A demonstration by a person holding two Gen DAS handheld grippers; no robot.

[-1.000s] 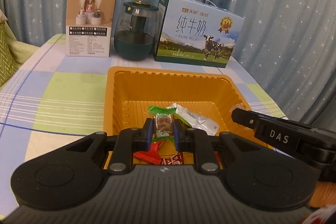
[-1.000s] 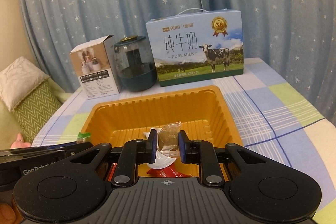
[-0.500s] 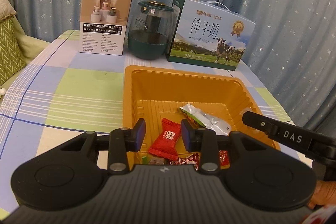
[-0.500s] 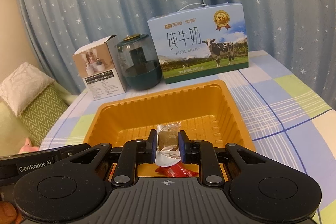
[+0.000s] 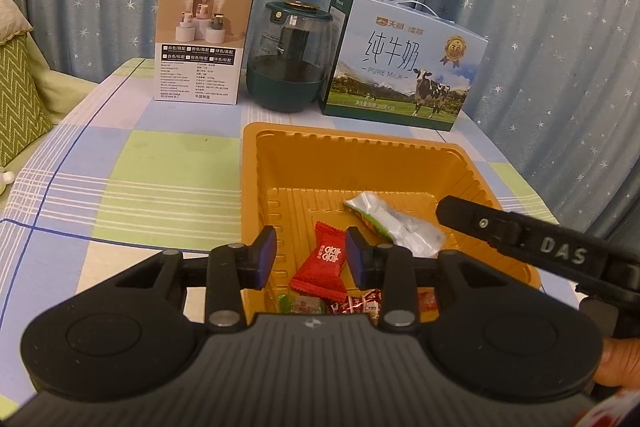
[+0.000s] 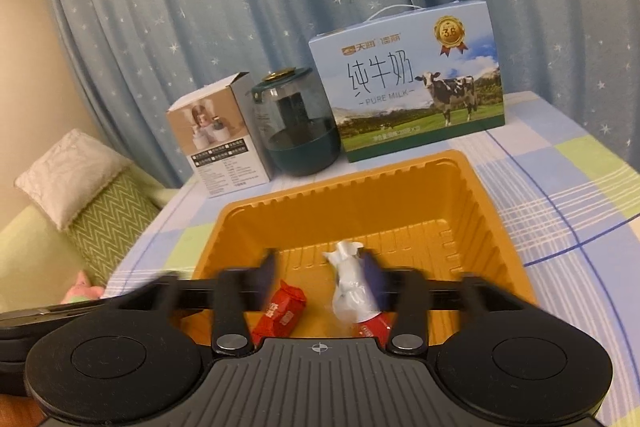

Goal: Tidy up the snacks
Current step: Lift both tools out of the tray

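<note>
- Both grippers hang over the orange tray [image 5: 256, 187] with nothing held: the left gripper [image 5: 311, 257] is spread wide, and the right gripper [image 6: 320, 269], though blurred, is spread as well.
- Snacks already lie in the tray: a red candy [image 5: 325, 263] between the left fingers, a white packet [image 5: 394, 223] at 1 o'clock from it, and smaller wrapped sweets [image 5: 308, 305] at the near wall.
- By my reading, the sorting is well along; no loose snacks show on the desk [image 5: 160, 179], though its near edge is hidden behind both tools, so how many remain cannot be told.
- The left view shows the small sweets by the near wall and the other tool crossing in at 3 o'clock; the right view misses those sweets.
- The right view shows a red wrapper [image 6: 282, 311] and the white packet [image 6: 350, 283] just by its right finger, plus a cushion [image 6: 80, 187] at 9 o'clock.
</note>
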